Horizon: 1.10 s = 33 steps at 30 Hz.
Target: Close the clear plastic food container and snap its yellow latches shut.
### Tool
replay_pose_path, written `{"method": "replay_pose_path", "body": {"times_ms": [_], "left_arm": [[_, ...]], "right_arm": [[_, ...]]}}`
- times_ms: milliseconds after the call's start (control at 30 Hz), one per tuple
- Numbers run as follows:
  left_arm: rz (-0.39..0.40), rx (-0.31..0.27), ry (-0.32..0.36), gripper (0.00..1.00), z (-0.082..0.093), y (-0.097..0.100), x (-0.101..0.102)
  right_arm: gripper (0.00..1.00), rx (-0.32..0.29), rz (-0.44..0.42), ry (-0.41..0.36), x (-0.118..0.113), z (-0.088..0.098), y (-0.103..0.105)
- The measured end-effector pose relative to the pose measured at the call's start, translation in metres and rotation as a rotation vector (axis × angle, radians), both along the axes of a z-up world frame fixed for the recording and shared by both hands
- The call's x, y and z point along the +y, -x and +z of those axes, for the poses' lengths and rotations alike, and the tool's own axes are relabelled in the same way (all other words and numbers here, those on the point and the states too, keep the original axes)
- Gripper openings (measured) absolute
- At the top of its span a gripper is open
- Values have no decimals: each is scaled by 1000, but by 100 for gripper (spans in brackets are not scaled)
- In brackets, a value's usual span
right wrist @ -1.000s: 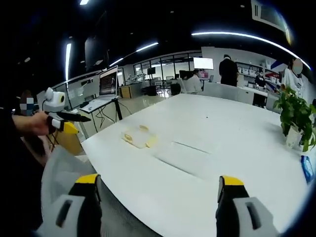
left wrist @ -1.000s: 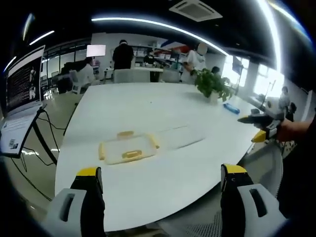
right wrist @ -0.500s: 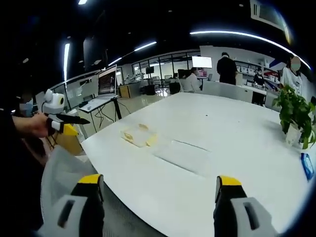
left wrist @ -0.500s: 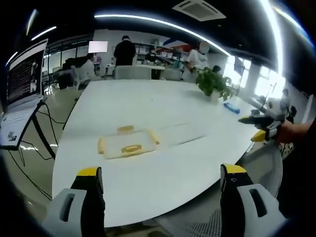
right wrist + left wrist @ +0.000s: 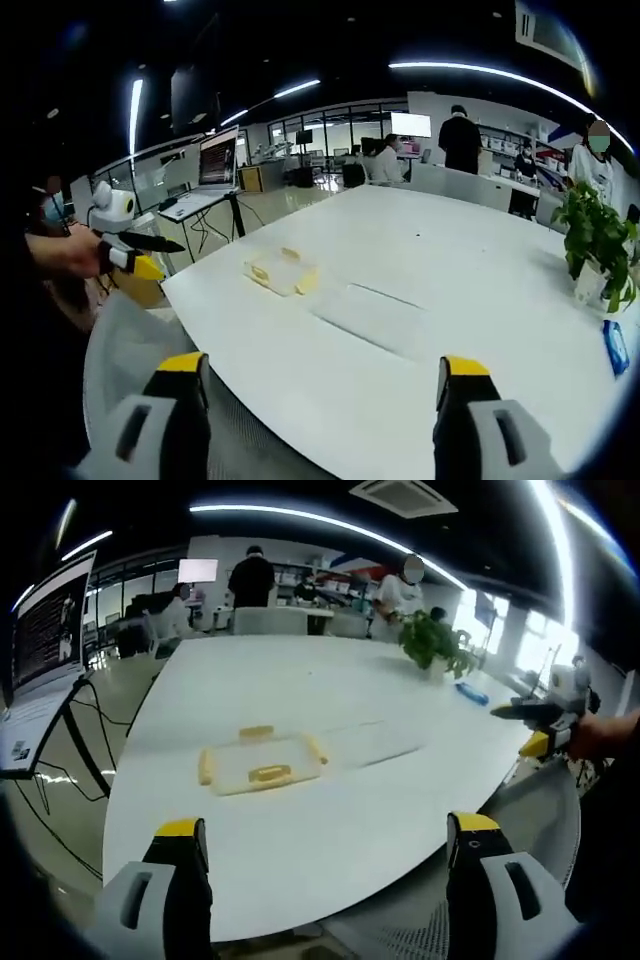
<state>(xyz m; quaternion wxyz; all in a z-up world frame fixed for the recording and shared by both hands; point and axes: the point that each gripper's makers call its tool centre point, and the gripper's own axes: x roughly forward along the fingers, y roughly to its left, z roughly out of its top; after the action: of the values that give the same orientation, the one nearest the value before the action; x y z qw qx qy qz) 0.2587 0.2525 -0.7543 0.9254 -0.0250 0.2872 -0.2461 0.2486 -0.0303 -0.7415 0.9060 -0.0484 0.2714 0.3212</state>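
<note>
A large white table (image 5: 330, 690) is seen in the left gripper view, and the clear container (image 5: 262, 765) lies on it, well ahead of the left gripper (image 5: 325, 850), slightly left of the midline between the jaws. Four yellow latches (image 5: 267, 774) are seen around the container's rim, one on each side. Just beside the container, to its right, a flat clear lid (image 5: 365, 742) lies on the table. The left gripper is held wide open, with nothing between its yellow-tipped jaws, over the near edge of the table. At the right edge of this view the right gripper (image 5: 535, 718) is held in a hand (image 5: 600, 735), off the table's side.

In the right gripper view the container (image 5: 282, 273) is seen far ahead on the table (image 5: 450, 260), toward its left edge, with the lid (image 5: 372, 318) nearer and to its right. The right gripper (image 5: 312, 395) is spread wide and nothing is held in it. The left gripper (image 5: 135, 250) is seen at the left of this view, gripped by a hand (image 5: 70, 252).

A potted plant (image 5: 435, 645) and a blue item (image 5: 470, 692) are placed at the table's far side. A laptop (image 5: 205, 175) on a stand is seen beyond the table, and people (image 5: 250, 580) are seen at desks in the background.
</note>
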Motion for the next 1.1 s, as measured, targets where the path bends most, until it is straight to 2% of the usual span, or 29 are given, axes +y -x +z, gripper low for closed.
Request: {"method": "replay_pose_path", "body": {"times_ms": [167, 667, 800, 1100], "left_arm": [[17, 0, 17, 98, -4, 0, 4], [-31, -1, 1, 96, -9, 1, 10], [-45, 5, 4, 97, -11, 2, 10], [-64, 13, 0, 96, -15, -2, 16]], "right_arm": [[95, 15, 1, 7, 3, -2, 0], [97, 44, 15, 29, 4, -12, 3], [97, 58, -3, 2, 6, -13, 5], [98, 75, -34, -8, 12, -18, 9]]}}
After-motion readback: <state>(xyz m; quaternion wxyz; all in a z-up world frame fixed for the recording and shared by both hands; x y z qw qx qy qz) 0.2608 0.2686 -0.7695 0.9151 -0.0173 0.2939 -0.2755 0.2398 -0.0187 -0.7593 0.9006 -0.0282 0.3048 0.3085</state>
